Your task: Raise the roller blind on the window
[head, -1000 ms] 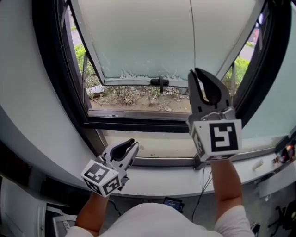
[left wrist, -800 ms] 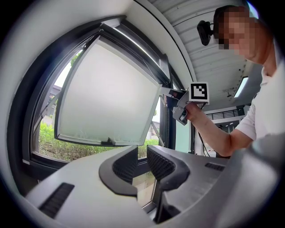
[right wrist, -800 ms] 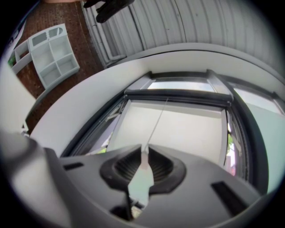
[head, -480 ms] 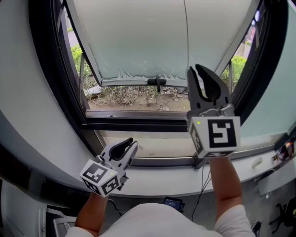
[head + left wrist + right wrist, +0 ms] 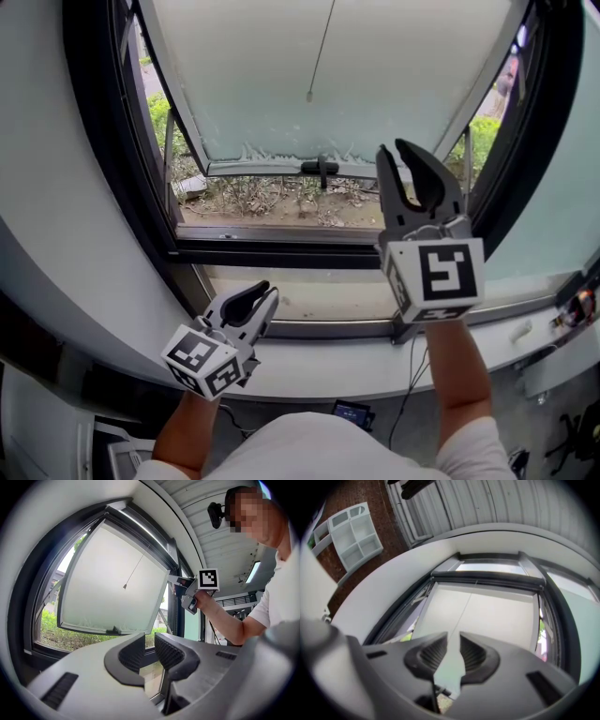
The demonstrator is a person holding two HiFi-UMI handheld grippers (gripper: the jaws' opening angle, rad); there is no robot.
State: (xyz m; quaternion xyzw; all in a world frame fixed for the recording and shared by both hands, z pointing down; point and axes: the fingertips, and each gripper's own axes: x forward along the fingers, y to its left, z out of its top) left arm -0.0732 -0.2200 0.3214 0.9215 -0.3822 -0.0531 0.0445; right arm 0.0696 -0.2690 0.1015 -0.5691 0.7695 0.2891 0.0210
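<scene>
At window (image 5: 281,251): one sash (image 5: 253,84), one cord (image 5: 321,52), left gripper (image 5: 263,294), right gripper (image 5: 405,152) opening, empty.

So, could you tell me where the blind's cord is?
In the head view the cord hangs free in front of the blind, upper centre, its tip above and slightly left of the handle.

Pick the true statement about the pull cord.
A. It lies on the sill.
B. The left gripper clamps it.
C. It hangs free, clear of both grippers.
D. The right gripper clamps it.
C: the cord dangles in front of the window, away from the right gripper, whose opening jaws hold nothing, and from the low left gripper.
</scene>
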